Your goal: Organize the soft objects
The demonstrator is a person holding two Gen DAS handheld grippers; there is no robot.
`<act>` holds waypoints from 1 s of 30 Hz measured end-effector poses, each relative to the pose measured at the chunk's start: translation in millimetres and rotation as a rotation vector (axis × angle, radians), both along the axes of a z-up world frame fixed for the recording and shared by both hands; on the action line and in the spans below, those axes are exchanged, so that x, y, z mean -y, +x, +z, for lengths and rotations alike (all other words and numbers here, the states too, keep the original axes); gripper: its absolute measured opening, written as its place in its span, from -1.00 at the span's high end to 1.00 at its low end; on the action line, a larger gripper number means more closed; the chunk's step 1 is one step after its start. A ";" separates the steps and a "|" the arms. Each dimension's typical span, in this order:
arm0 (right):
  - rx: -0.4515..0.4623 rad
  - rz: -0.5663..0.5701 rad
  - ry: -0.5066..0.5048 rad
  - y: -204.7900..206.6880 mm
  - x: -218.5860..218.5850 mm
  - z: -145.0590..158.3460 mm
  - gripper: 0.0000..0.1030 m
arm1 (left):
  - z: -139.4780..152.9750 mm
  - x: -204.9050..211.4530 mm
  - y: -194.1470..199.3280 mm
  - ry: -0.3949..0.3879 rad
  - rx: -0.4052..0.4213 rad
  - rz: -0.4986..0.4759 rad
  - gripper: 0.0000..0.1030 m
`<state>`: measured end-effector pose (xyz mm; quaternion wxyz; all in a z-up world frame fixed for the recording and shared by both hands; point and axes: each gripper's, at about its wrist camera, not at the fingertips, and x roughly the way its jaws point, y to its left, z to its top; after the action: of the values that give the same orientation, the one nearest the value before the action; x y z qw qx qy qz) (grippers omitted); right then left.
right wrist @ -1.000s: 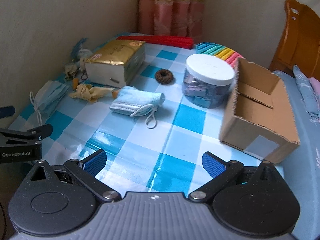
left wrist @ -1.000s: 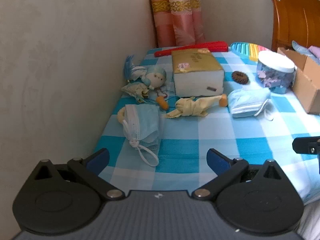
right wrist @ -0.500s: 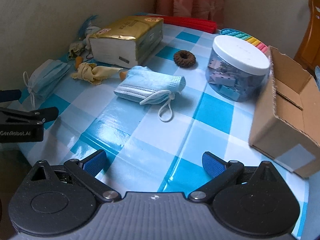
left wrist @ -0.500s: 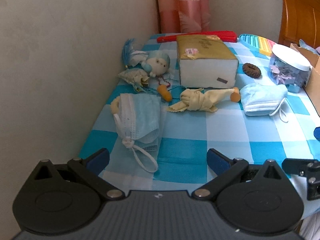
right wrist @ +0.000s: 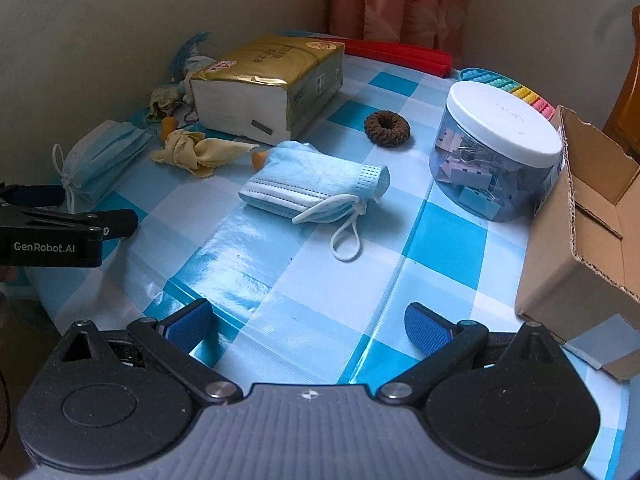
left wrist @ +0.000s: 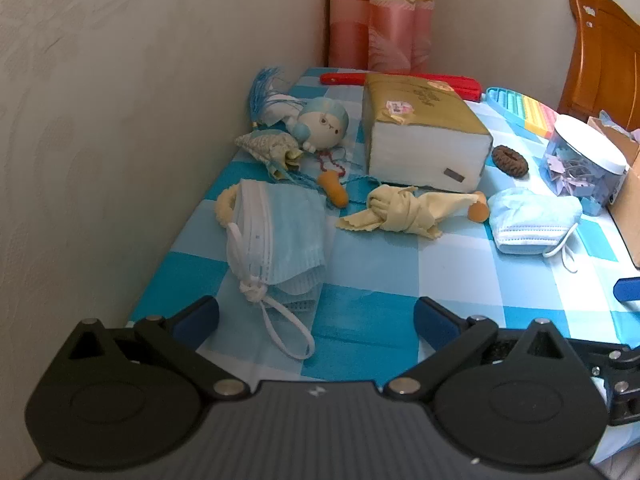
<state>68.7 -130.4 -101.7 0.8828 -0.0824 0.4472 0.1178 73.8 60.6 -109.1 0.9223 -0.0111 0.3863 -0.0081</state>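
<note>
The left gripper (left wrist: 316,314) is spread wide and holds nothing, poised low at the near edge of the bench (left wrist: 372,264), with the white ear loop of a bundle of face masks (left wrist: 276,240) lying between its fingers. The right gripper (right wrist: 308,324) is likewise wide and empty, hovering over bare checked cloth, a second mask bundle (right wrist: 316,186) lying a little way ahead of it.

As far as these views show, the sorting has hardly begun. The cardboard box (right wrist: 580,216) at the right side of the bench looks empty in the part that can be seen, and every soft thing lies loose on the cloth: both mask bundles, the knotted yellow cloth (left wrist: 404,210), the small doll (left wrist: 324,124) near the wall, and the brown hair tie (right wrist: 387,128) between the tissue pack (right wrist: 268,92) and the jar of clips (right wrist: 496,152).

Judging by where each gripper sits, the two mask bundles seem the likely first picks, one apiece, and everything else remains to be gathered.
</note>
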 end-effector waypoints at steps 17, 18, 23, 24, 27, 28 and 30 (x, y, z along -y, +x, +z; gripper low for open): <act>0.029 -0.003 0.010 -4.8 1.3 -0.9 -1.00 | 11.2 -5.5 29.0 0.053 0.050 0.089 -0.91; 0.032 -0.003 0.010 -5.3 1.4 -1.1 -1.00 | 11.5 -5.1 28.5 0.055 0.055 0.087 -0.85; 0.047 -0.001 0.014 -7.7 1.7 -1.8 -1.00 | 12.1 -3.8 27.1 0.067 0.065 0.073 -0.68; 0.048 0.000 0.015 -7.7 1.9 -1.9 -1.00 | 11.4 -3.7 27.3 0.072 0.063 0.067 -0.58; 0.050 0.002 0.016 -8.0 2.4 -2.1 -1.00 | 8.8 -3.6 26.5 0.074 0.046 0.061 -0.26; 0.050 0.002 0.016 -8.0 2.4 -2.1 -1.00 | 8.2 -3.5 26.1 0.073 0.043 0.053 -0.13; 0.050 0.003 0.017 -7.9 2.5 -2.1 -1.00 | 7.7 -2.9 24.3 0.070 0.033 0.041 0.12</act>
<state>60.8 -132.9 -103.8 0.8941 -0.0788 0.4239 0.1209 98.0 63.5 -101.4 0.9283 0.0134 0.3707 0.0242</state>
